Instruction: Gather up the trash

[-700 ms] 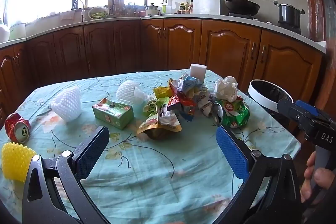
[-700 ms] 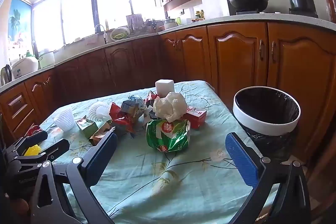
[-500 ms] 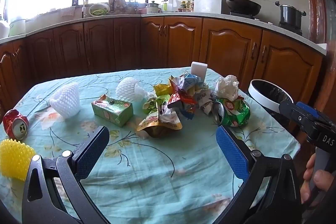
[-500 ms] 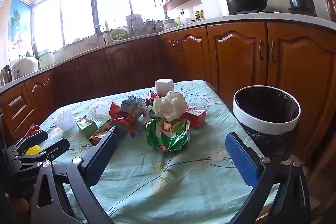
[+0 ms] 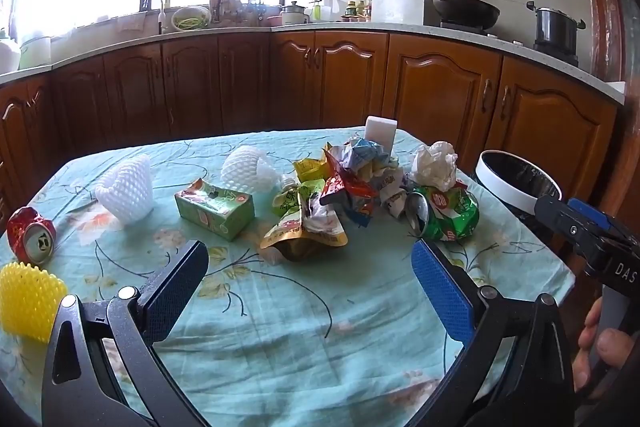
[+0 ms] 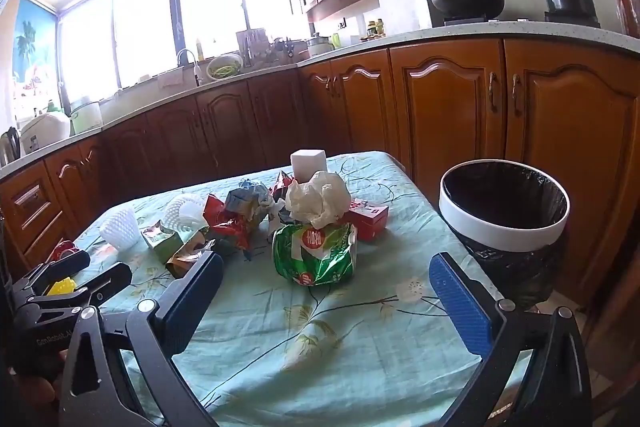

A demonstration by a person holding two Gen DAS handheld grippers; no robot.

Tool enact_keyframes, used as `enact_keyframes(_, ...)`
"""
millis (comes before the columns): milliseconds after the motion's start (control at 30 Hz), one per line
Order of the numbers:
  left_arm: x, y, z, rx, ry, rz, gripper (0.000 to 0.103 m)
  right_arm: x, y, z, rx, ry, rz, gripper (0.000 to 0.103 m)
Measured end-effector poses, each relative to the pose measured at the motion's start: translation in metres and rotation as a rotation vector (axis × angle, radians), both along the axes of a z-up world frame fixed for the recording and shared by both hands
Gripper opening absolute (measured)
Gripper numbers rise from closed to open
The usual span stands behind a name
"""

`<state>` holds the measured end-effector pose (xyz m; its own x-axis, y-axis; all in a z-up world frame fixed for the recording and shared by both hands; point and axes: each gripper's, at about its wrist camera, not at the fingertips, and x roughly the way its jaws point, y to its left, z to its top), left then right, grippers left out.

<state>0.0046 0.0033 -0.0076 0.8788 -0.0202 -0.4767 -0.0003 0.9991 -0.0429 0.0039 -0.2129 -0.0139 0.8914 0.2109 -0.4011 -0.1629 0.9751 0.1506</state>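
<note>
Trash pile (image 5: 344,187) sits mid-table (image 5: 280,327), left of the bin (image 6: 504,223) (black liner). Left gripper (image 5: 310,279) & right gripper (image 6: 326,301): fingers spread wide, empty, hovering short of the pile.

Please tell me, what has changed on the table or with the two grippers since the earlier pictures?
Almost nothing. The left wrist view drifted slightly, no more. Left gripper and right gripper stay open and empty; the crushed green can and the bin are untouched.
</note>
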Motion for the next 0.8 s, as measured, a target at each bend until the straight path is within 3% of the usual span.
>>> enact_keyframes(800,0.0019,-0.0048,-0.0003,0.013,0.01,0.002,0.103,-0.0003,0.0022,0.0,-0.001,-0.005,0.02,0.103)
